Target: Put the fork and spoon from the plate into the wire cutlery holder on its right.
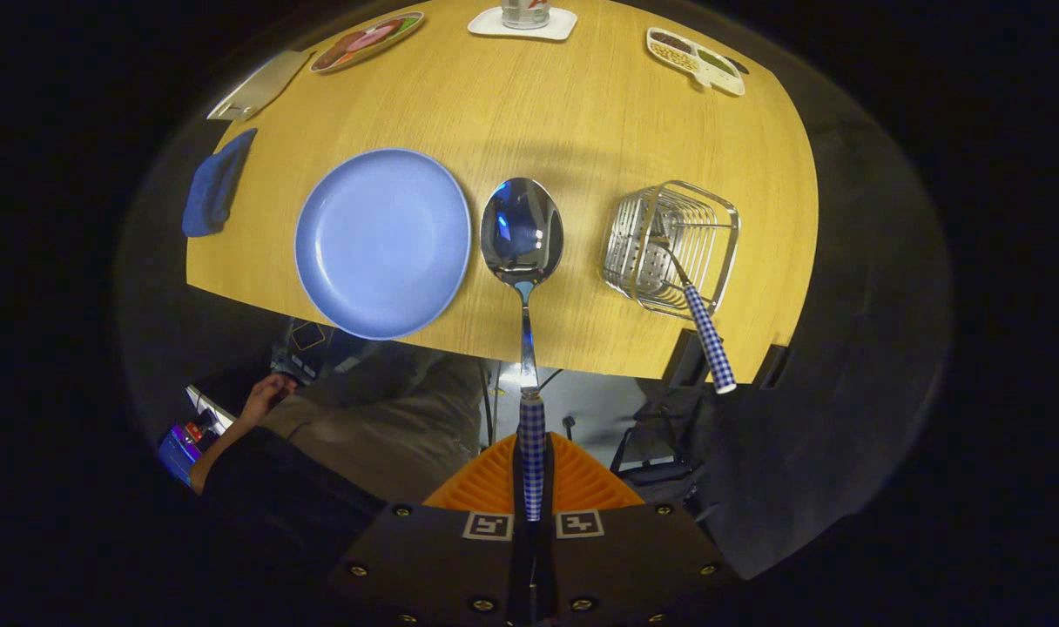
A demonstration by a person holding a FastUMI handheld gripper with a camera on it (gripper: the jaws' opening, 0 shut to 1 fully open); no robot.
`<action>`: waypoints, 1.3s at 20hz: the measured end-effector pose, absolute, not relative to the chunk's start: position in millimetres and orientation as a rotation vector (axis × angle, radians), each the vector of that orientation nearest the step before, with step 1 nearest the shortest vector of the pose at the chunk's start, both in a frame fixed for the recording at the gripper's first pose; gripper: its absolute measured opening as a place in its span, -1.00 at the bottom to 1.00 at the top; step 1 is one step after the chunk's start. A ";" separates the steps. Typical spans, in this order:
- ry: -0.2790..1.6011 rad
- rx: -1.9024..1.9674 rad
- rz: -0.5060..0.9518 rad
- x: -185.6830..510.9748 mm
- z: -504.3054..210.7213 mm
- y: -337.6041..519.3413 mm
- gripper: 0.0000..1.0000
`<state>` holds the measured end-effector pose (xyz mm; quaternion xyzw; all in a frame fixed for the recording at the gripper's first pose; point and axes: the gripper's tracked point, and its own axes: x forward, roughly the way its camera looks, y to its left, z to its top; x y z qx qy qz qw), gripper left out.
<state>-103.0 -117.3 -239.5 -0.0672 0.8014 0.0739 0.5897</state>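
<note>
Gripper view: the gripper [532, 488] is clamped tight on the checked handle of the spoon [522, 228], both fingers pressed against it with barely a gap, and the bowl hangs high over the wooden table [529, 104], between the blue plate [381, 242] and the wire cutlery holder [669, 248]. The plate is bare now. The fork [702, 322] already stands in the holder, handle leaning out toward the table's near edge. So half the job looks done; what's left, by my read, is carrying the spoon right and dropping it in beside the fork.
</note>
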 end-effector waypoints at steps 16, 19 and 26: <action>2.058 -0.006 0.112 -94.0 -222.8 -178.8 -0.93; 2.099 -0.013 0.117 -90.8 -226.7 -183.4 -0.93; 2.228 0.000 0.109 -70.7 -251.8 -189.8 -0.93</action>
